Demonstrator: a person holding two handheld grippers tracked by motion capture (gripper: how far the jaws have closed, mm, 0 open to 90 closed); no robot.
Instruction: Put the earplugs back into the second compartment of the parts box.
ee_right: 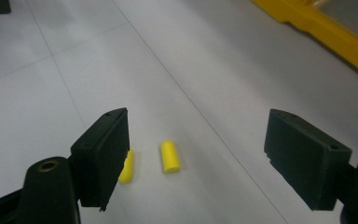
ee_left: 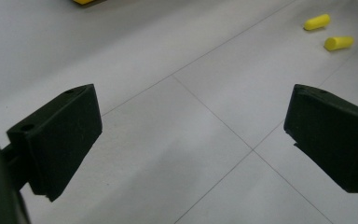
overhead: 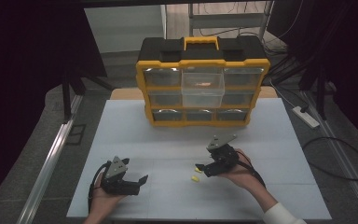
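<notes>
Two small yellow foam plugs [overhead: 198,170] [overhead: 195,179] lie side by side on the white table, right of its middle. My right gripper [overhead: 201,169] hovers just beside them, jaws open and pointing left. In the right gripper view one plug [ee_right: 169,156] lies between the open jaws of this gripper [ee_right: 200,128]. The other plug [ee_right: 127,167] is half hidden behind the left jaw. My left gripper [overhead: 137,171] rests open near the front left, holding nothing. From the left gripper [ee_left: 193,107] both plugs [ee_left: 317,22] [ee_left: 339,43] appear far off at the upper right.
A yellow and black drawer organiser [overhead: 203,56] stands at the back of the table. Its clear top-middle drawer [overhead: 203,87] is pulled out, with something small and orange inside. A power strip [overhead: 306,116] and cables lie on the floor at right.
</notes>
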